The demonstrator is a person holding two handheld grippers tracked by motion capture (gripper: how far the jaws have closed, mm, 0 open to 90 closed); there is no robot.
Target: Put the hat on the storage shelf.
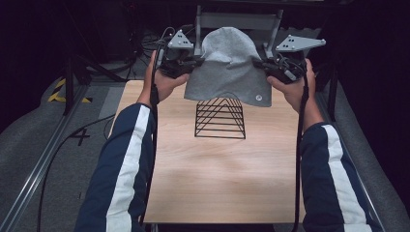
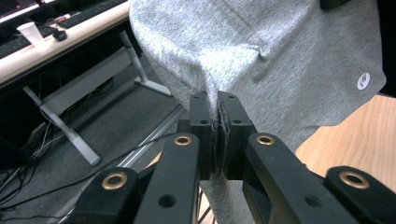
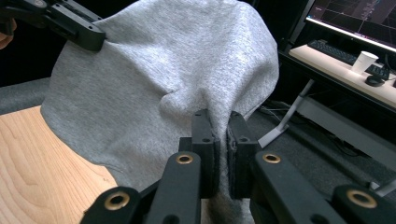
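A grey knit cloth (image 1: 227,65) with a small round white label hangs in the air above the far half of the wooden table (image 1: 217,164). My left gripper (image 1: 193,64) is shut on its left edge and my right gripper (image 1: 258,64) is shut on its right edge. In the left gripper view the jaws pinch a fold of the grey cloth (image 2: 261,51) at my left gripper (image 2: 218,103). In the right gripper view my right gripper (image 3: 218,122) clamps the grey cloth (image 3: 154,79) the same way, with the other gripper's jaw at the top left. A black wire rack (image 1: 220,118) stands on the table just below the cloth.
A grey metal frame (image 1: 237,21) stands behind the table. A desk (image 2: 60,39) with a white paper cup (image 2: 28,31) and a keyboard lies beyond, and a monitor (image 3: 359,16) glows there. Metal rails (image 1: 34,169) and cables run along the floor at the left.
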